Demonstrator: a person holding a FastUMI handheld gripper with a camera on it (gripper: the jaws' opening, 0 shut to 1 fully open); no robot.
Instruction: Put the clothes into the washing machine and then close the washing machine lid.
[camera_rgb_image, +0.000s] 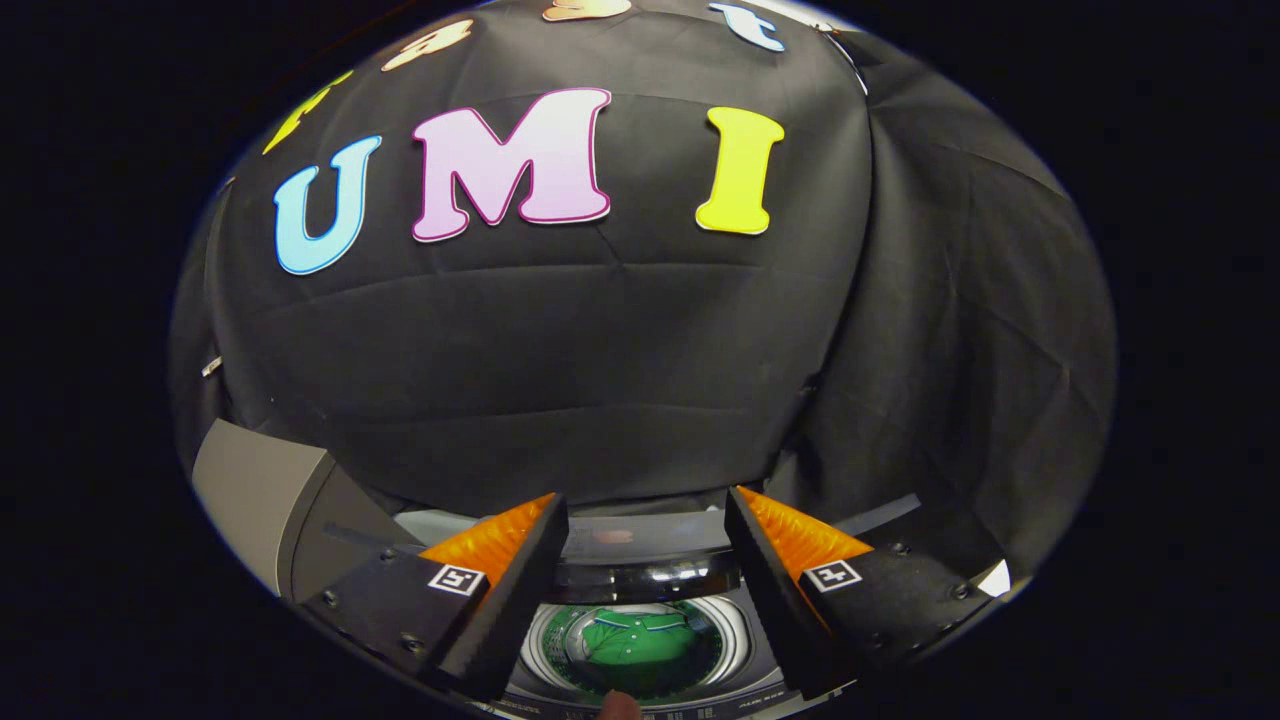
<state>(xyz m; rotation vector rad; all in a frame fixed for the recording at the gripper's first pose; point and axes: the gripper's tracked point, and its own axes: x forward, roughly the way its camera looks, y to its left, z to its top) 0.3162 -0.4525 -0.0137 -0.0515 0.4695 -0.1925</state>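
Observation:
Below and between my fingers lies the open top of the washing machine (735, 625), its round drum ringed in white. A green garment (640, 640) lies inside the drum. My gripper (645, 515) hovers above the machine, its fingers wide apart with nothing between them. The raised grey lid (265, 495) of the machine stands up to the left of the left finger. A fingertip of a person (620, 706) rests on the machine's front panel, just under the drum.
The booth's black cloth wall (600, 350) hangs close behind the machine and wraps round to the right. A shiny dark strip (645, 578) of the machine's top runs behind the drum.

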